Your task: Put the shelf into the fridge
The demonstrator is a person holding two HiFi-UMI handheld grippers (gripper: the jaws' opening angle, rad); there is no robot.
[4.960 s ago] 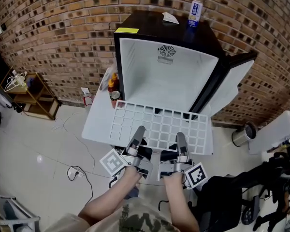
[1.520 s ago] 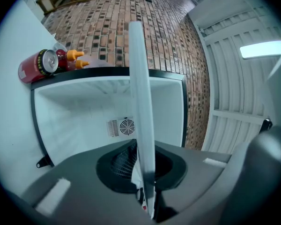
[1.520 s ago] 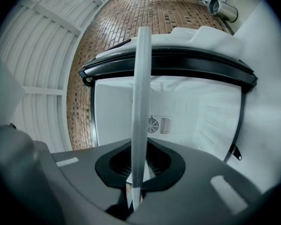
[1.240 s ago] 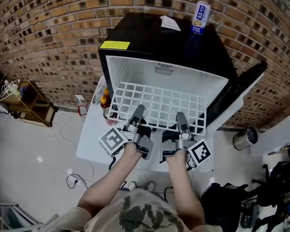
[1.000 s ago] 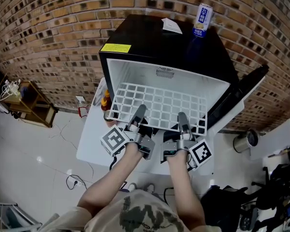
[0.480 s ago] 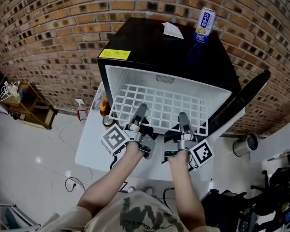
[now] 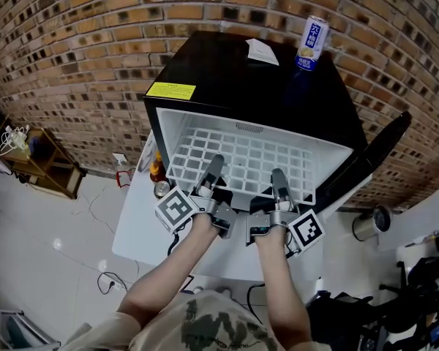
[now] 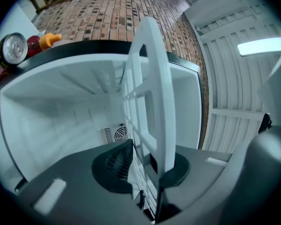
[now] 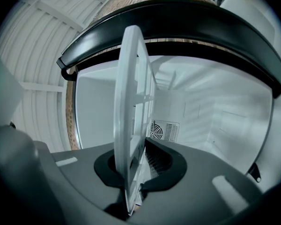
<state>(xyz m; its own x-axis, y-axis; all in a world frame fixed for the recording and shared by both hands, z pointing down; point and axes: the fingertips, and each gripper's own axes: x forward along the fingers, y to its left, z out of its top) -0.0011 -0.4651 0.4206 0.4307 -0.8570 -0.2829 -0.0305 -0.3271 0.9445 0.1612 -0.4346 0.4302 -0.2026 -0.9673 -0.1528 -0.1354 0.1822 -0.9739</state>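
A white grid shelf [image 7: 243,159] lies flat, most of it inside the open black fridge [image 7: 234,72], its near edge at the fridge mouth. My left gripper [image 7: 214,168] is shut on the shelf's near edge left of the middle, and my right gripper [image 7: 279,178] is shut on the same edge to the right. In the left gripper view the shelf [image 8: 152,97] stands edge-on between the jaws, with the fridge's white back wall and its vent [image 8: 113,134] behind. The right gripper view shows the shelf [image 9: 131,121] clamped the same way.
The fridge door [image 7: 369,156] swings open to the right. A can [image 7: 312,42] and a paper slip [image 7: 262,50] rest on the fridge top. Bottles and a can [image 7: 159,178] stand on a white panel left of the fridge. A brick wall [image 7: 73,42] rises behind.
Both grippers have pushed the shelf forward, from outside in front of the fridge to deep inside its cavity. The grip on the near edge is unchanged.
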